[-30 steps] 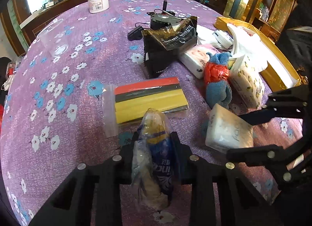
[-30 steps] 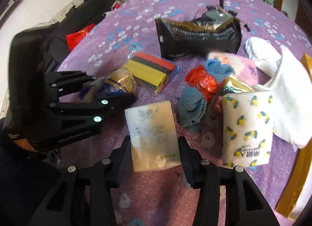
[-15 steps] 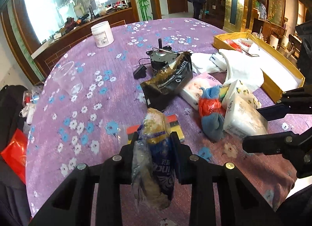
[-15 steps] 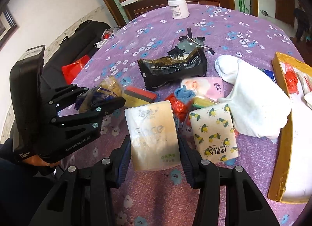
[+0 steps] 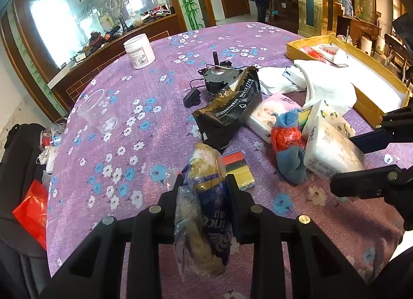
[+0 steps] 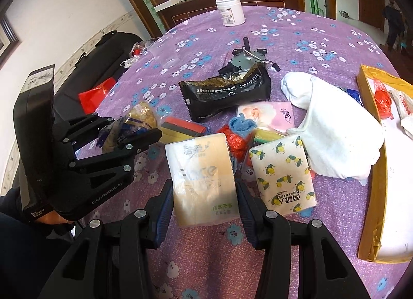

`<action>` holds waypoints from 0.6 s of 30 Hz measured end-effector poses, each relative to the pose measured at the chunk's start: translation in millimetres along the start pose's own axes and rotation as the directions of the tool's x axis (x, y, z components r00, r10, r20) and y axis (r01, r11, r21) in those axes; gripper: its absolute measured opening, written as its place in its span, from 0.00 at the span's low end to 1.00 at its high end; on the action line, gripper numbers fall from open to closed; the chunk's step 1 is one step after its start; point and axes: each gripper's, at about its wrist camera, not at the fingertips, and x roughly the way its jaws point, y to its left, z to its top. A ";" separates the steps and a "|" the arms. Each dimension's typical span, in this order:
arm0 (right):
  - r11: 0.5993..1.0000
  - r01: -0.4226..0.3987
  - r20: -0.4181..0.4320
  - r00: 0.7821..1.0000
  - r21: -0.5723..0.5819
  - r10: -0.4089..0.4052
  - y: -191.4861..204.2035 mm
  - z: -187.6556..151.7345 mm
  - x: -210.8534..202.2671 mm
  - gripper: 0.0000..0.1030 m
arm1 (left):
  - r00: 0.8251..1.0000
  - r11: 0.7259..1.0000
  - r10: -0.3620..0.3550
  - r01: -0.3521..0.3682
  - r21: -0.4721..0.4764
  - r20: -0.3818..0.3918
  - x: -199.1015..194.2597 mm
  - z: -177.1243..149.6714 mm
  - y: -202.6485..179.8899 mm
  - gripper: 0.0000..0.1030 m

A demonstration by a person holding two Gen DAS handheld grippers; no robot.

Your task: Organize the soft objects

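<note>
Both grippers are lifted above the purple flowered tablecloth [image 5: 160, 128], each gripping a soft packet. The left gripper [image 5: 205, 183] is clenched on a crinkly blue and gold plastic bag [image 5: 204, 211], which stands between its 2 fingers and hangs below them. The right gripper [image 6: 205, 193] grasps a pale tissue pack [image 6: 202, 177] by its 2 long sides.

Compared with 1 second ago, both views sit higher and look farther across the table: the whole round top, the white jar [image 5: 139, 51] and the glass cabinet behind it now show, where before the cameras were close over the clutter. In the last half second almost nothing has changed. The grips look the same throughout.

Left lying on the cloth are the striped red, black and yellow pack [image 6: 184, 128], a black foil pouch [image 6: 227, 95] resting against a small motor [image 6: 246, 57], a pink tissue pack [image 6: 268, 115], a blue cloth wrapped in red plastic [image 5: 287, 149], a lemon-print tissue pack [image 6: 282, 172] and a white towel [image 6: 333, 131]. A gold tray [image 6: 371, 195] sits at the table's right edge, well apart from both held packets.
</note>
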 end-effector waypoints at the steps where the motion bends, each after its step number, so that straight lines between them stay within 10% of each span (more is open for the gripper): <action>1: 1.000 0.002 0.002 1.000 0.002 -0.002 -0.1 0.2 -0.3 0.50 | 1.000 1.000 0.001 -0.001 0.003 0.002 -0.1 0.0 0.0 0.28; 18: 0.999 0.021 0.000 1.000 0.030 -0.021 -6.3 -7.7 -11.7 0.50 | 1.000 1.000 0.008 -0.008 0.025 -0.001 4.0 1.9 -11.6 0.28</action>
